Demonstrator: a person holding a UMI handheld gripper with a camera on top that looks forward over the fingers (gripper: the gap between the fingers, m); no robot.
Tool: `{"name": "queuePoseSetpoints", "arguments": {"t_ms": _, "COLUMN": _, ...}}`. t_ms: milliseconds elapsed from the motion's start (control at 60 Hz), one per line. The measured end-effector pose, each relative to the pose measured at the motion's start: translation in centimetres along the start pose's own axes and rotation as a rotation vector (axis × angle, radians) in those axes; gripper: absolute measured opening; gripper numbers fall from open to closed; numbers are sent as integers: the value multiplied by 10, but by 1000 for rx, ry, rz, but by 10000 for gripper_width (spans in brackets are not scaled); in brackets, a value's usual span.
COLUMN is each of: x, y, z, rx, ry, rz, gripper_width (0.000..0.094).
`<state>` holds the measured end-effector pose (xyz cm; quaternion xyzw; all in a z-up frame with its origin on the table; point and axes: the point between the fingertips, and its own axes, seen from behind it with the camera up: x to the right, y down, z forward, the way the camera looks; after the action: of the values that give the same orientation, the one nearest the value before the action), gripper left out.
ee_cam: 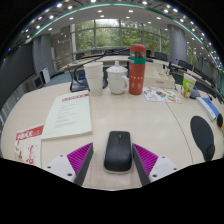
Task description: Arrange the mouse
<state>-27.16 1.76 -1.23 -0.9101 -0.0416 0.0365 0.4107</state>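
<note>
Gripper view puts your two fingers low and near, spread apart, with the gripper [118,160] open and its purple pads [68,160] facing inward. Between them lies the black mouse [117,151], resting on the pale table [150,120] with a gap showing on each side, so you are around it and not pressing on it. Just beyond your left finger sits a red and white leaflet [27,140], and past that a white booklet [69,112] lying flat. Off beyond your right finger there is a dark oval shape [203,136] on the table, possibly a second mouse, though you cannot tell from here. Farther along the table stand a white paper cup [95,77], a white mug [117,80] and a tall red and green bottle [137,69], close together. Behind them you see chairs and large windows [105,35].
</note>
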Motion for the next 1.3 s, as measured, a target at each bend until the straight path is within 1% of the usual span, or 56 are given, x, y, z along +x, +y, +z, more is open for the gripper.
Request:
{"name": "queuePoseSetpoints", "arguments": {"t_ms": 50, "x": 5, "y": -2, "z": 4, "rx": -10, "ry": 26, "rz": -15, "gripper_width": 673}}
{"name": "queuePoseSetpoints", "arguments": {"t_ms": 117, "x": 14, "y": -3, "z": 8, "rx": -11, "ry": 58, "rz": -35, "gripper_width": 480}}
{"name": "queuePoseSetpoints", "arguments": {"t_ms": 183, "x": 13, "y": -3, "z": 9, "rx": -12, "ry": 36, "rz": -40, "gripper_width": 455}}
{"name": "queuePoseSetpoints", "arguments": {"t_ms": 300, "x": 12, "y": -4, "z": 8, "rx": -11, "ry": 4, "rz": -58, "gripper_width": 362}}
{"name": "queuePoseSetpoints", "arguments": {"t_ms": 367, "x": 11, "y": -6, "z": 4, "rx": -17, "ry": -28, "rz": -61, "gripper_width": 327}}
{"name": "queuePoseSetpoints", "arguments": {"t_ms": 400, "x": 13, "y": -12, "z": -1, "rx": -4, "ry": -31, "rz": -66, "gripper_width": 314}}
{"name": "queuePoseSetpoints", "arguments": {"t_ms": 467, "x": 19, "y": -31, "z": -22, "rx": 36, "ry": -41, "rz": -90, "gripper_width": 311}}
{"name": "queuePoseSetpoints", "arguments": {"t_ms": 550, "x": 36, "y": -69, "z": -59, "rx": 114, "ry": -56, "rz": -83, "gripper_width": 310}}
{"name": "queuePoseSetpoints", "arguments": {"t_ms": 667, "x": 100, "y": -131, "z": -116, "rx": 251, "ry": -9, "rz": -63, "gripper_width": 310}}
{"name": "queuePoseSetpoints", "arguments": {"t_ms": 733, "x": 149, "y": -150, "z": -134, "rx": 286, "ry": 28, "rz": -66, "gripper_width": 309}}
{"name": "queuePoseSetpoints", "arguments": {"t_ms": 783, "x": 187, "y": -152, "z": -137, "rx": 292, "ry": 57, "rz": -70, "gripper_width": 308}}
{"name": "queuePoseSetpoints", "arguments": {"t_ms": 817, "x": 214, "y": -155, "z": -133, "rx": 281, "ry": 76, "rz": -71, "gripper_width": 308}}
{"name": "queuePoseSetpoints", "arguments": {"t_ms": 867, "x": 250, "y": -144, "z": -123, "rx": 254, "ry": 97, "rz": -78, "gripper_width": 308}}
{"name": "queuePoseSetpoints", "arguments": {"t_ms": 983, "x": 320, "y": -104, "z": -87, "rx": 163, "ry": 115, "rz": -68, "gripper_width": 308}}
{"name": "queuePoseSetpoints", "arguments": {"t_ms": 1100, "x": 359, "y": -59, "z": -49, "rx": 83, "ry": 98, "rz": -69, "gripper_width": 309}}
{"name": "queuePoseSetpoints", "arguments": {"t_ms": 1150, "x": 368, "y": -46, "z": -35, "rx": 64, "ry": 90, "rz": -63, "gripper_width": 315}}
{"name": "queuePoseSetpoints", "arguments": {"t_ms": 1300, "x": 383, "y": -15, "z": -11, "rx": -12, "ry": 44, "rz": -31, "gripper_width": 472}}
